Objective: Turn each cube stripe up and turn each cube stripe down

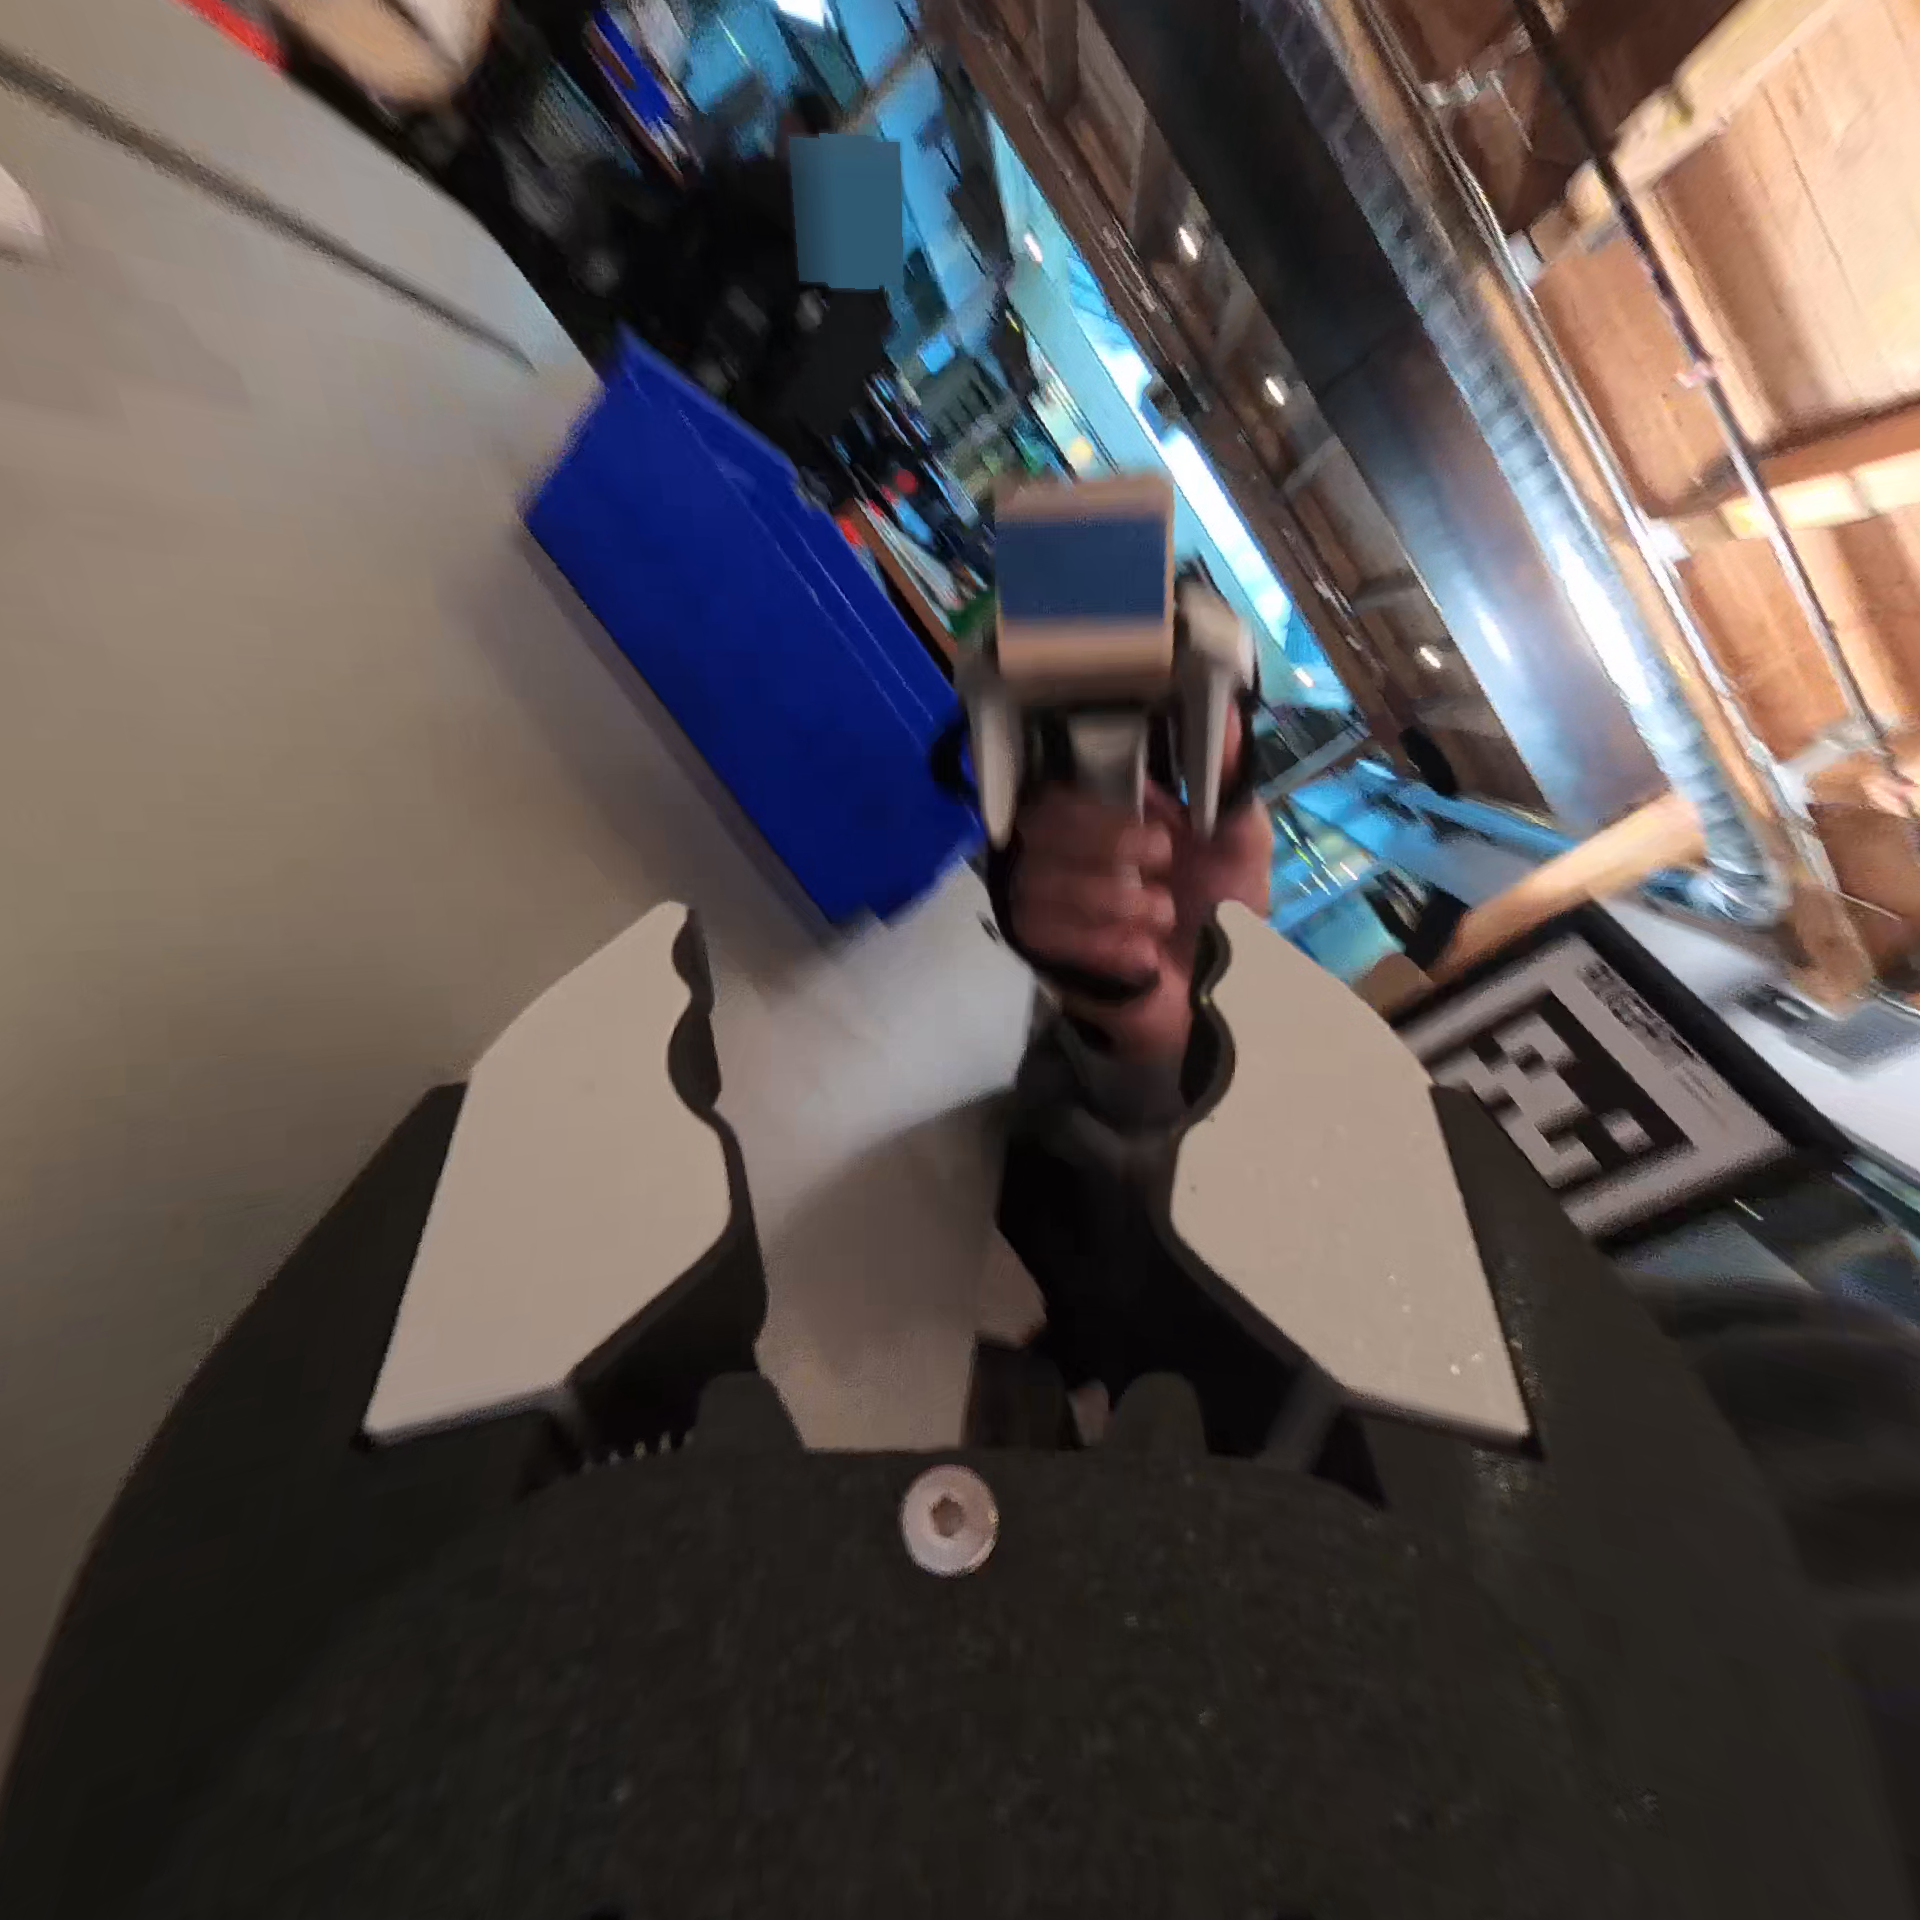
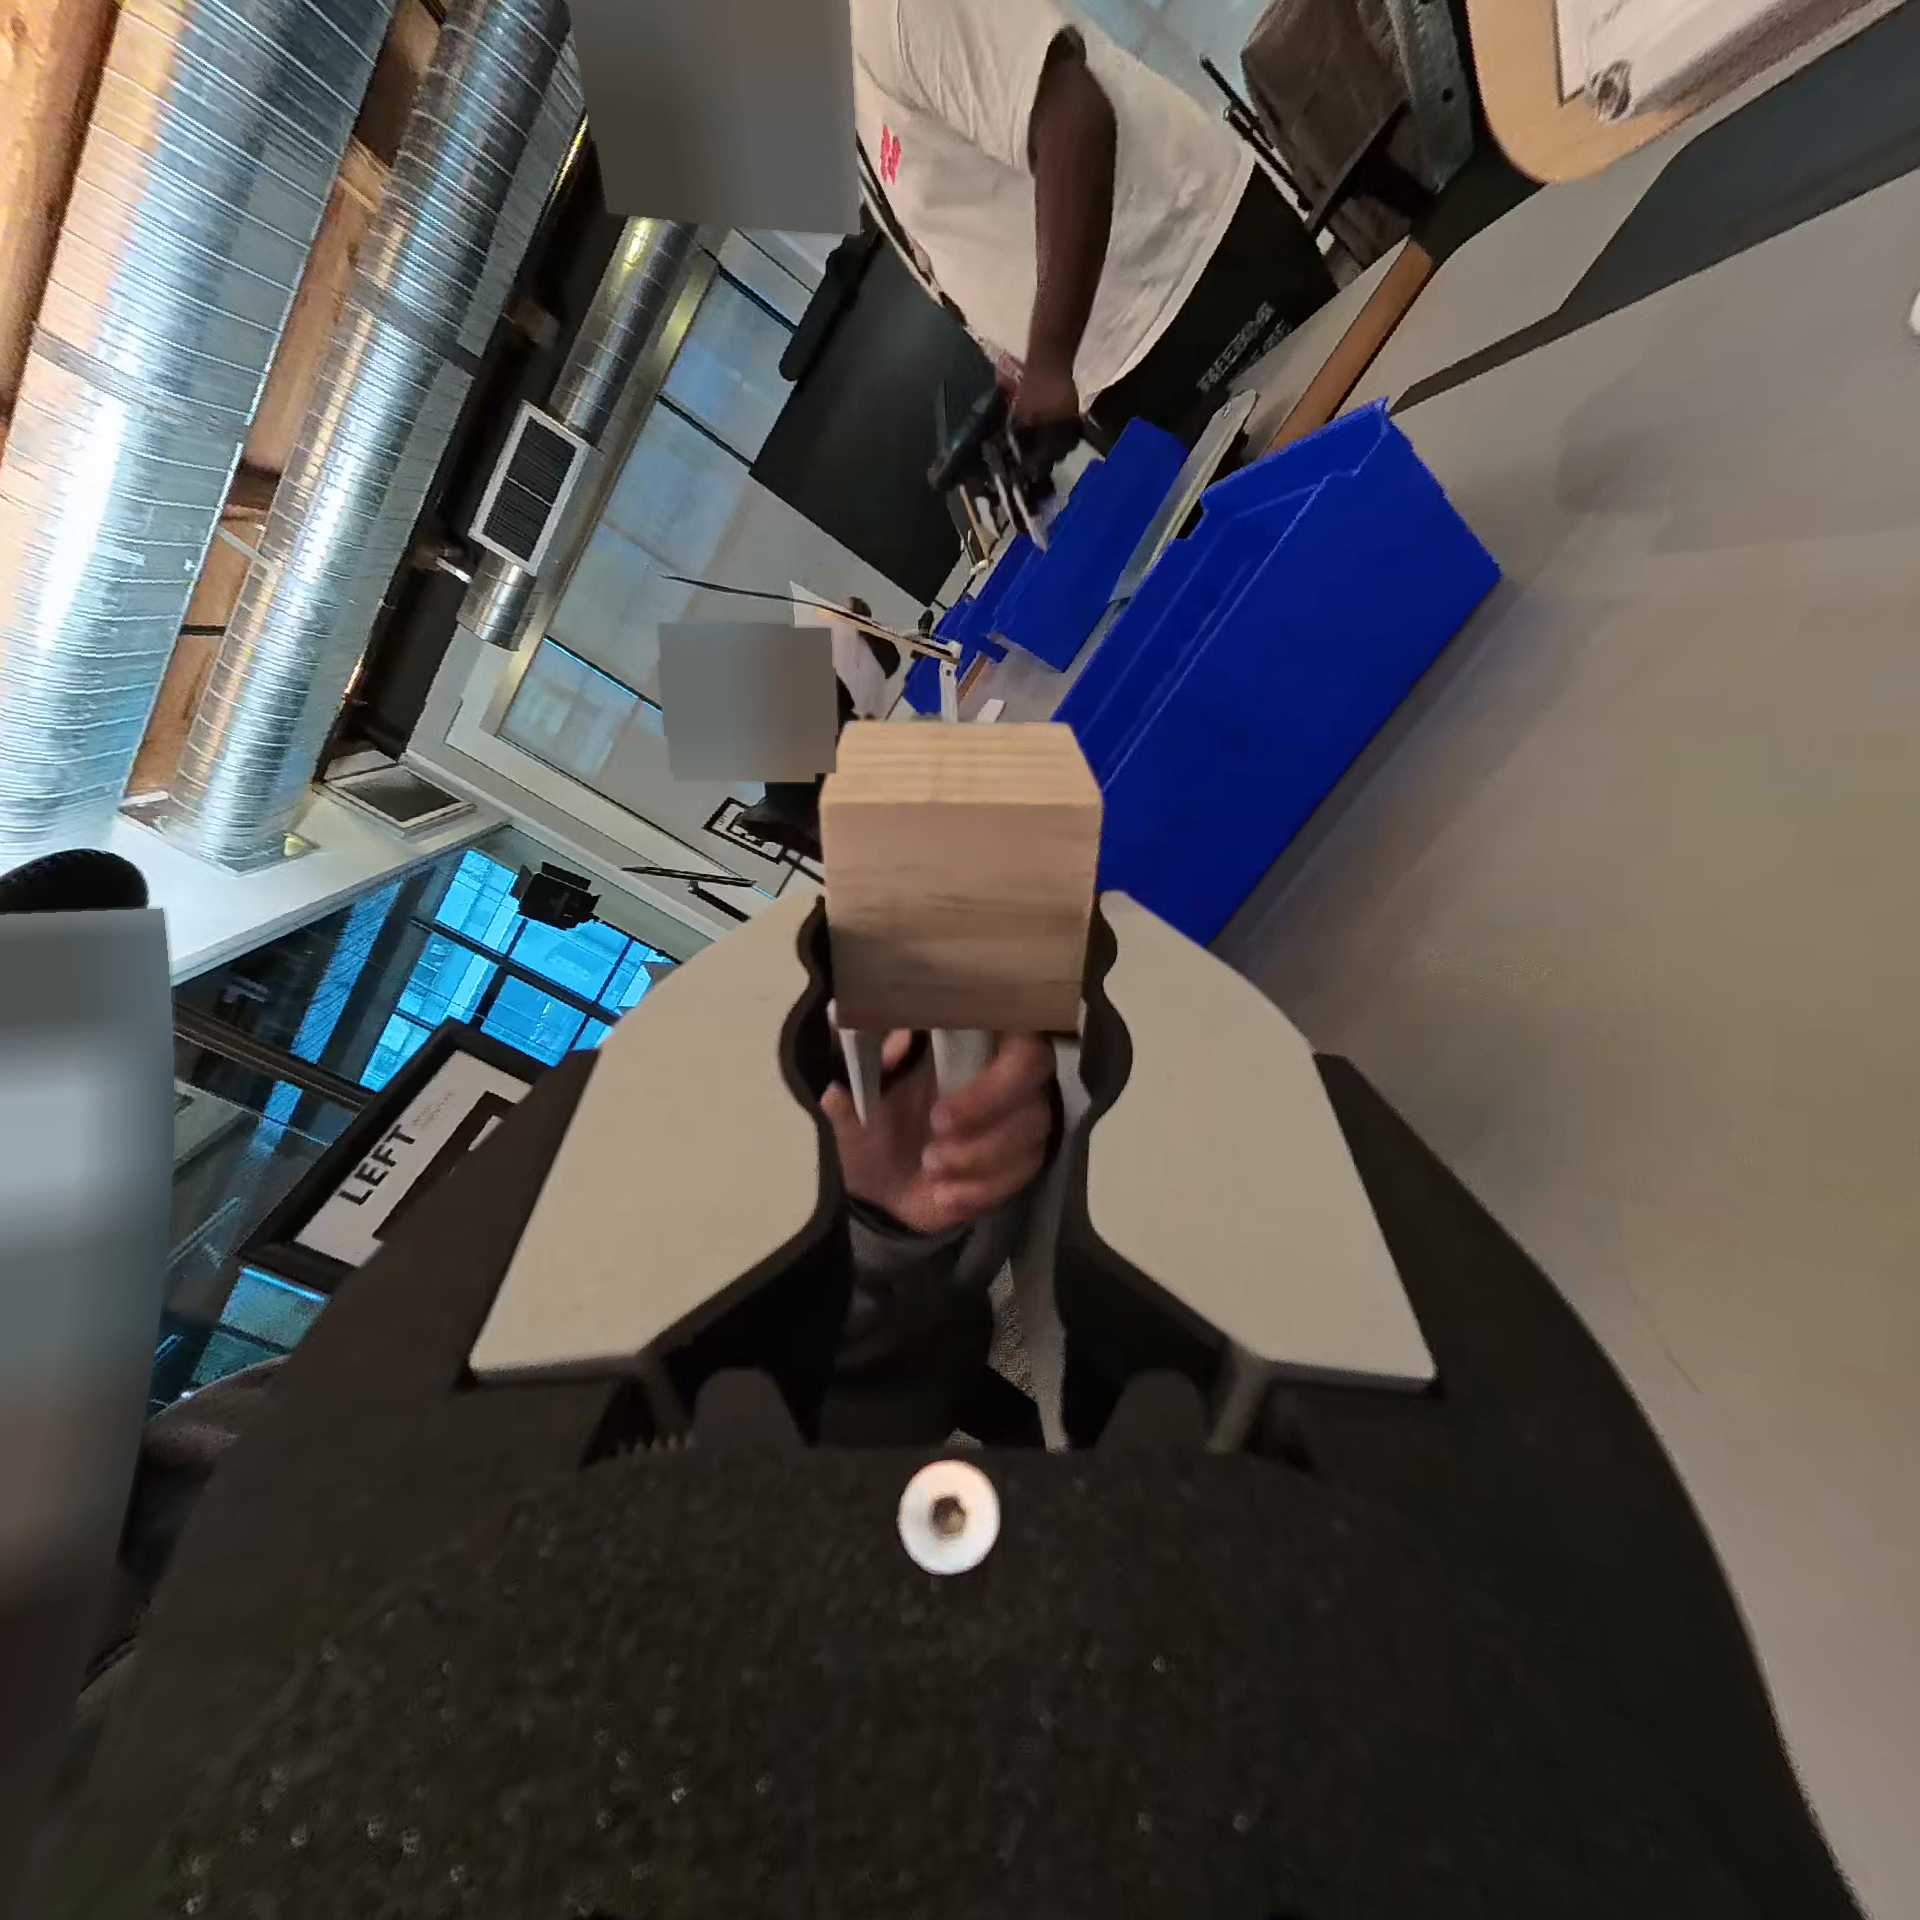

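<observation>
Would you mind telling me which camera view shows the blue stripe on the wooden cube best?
The left wrist view. There the wooden cube, held by the right gripper, turns its blue stripe toward the camera, though blurred by motion. The right wrist view shows the same cube close and sharp, but only plain wood faces, no stripe.

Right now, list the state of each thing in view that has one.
Left claw: open, empty.
Right claw: shut on the cube.
Cube: held in the air, blue stripe facing the left claw.
Blue bin: resting on the table, contents hidden.
</observation>
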Tool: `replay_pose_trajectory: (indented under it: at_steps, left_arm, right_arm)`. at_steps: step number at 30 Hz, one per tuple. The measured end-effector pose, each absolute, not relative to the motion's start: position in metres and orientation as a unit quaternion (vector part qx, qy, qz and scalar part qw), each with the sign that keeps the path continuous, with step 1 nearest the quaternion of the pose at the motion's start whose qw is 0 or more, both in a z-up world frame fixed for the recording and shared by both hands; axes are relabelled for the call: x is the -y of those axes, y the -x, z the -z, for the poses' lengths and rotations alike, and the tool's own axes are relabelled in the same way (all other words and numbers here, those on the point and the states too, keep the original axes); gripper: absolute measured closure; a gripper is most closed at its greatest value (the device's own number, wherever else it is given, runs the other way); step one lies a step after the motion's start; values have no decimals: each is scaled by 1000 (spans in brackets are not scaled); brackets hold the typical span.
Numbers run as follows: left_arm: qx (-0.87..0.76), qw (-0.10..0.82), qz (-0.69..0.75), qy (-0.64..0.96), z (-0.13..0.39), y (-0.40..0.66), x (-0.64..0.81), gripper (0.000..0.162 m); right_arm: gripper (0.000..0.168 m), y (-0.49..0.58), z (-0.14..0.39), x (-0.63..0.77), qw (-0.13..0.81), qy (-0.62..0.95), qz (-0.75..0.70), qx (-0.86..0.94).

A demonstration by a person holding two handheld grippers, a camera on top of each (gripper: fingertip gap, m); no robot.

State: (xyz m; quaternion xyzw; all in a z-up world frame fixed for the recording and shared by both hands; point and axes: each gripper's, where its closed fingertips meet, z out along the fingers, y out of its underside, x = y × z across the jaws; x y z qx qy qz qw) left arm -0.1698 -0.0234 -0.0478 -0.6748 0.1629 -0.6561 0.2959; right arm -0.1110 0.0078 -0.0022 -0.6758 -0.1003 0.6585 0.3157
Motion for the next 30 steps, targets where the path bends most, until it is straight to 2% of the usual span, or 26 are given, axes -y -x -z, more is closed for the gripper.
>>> replay_pose_trajectory:
  at_steps: [3,5,7,9,14,17,21,24,30]
  left_arm:
    - [-207,247,692,646,71,160,71,85]
    - [-229,240,697,636,73,153,88,84]
    - [-264,233,695,627,68,144,102,87]
    - [-299,233,679,629,67,136,112,89]
    - [-347,212,659,633,76,125,129,89]
    - [-339,196,667,633,79,125,129,88]
    - [-301,186,701,619,71,131,122,89]
    - [-285,171,716,614,69,134,119,89]
    - [-302,174,702,622,72,130,124,89]
  right_arm:
    - [123,93,-12,-6,330,674,-652,109]
    - [123,56,-32,-10,387,686,-604,123]
    - [123,-8,-40,-23,484,740,-451,122]
    - [123,-74,-31,-29,513,797,-302,105]
    - [123,-154,57,-29,372,915,-144,61]
    - [122,-163,112,-34,275,955,-92,58]
    - [122,-163,159,-30,175,981,-46,65]
    - [122,-168,178,-23,129,989,-18,66]
    - [123,-170,178,-18,117,990,0,77]
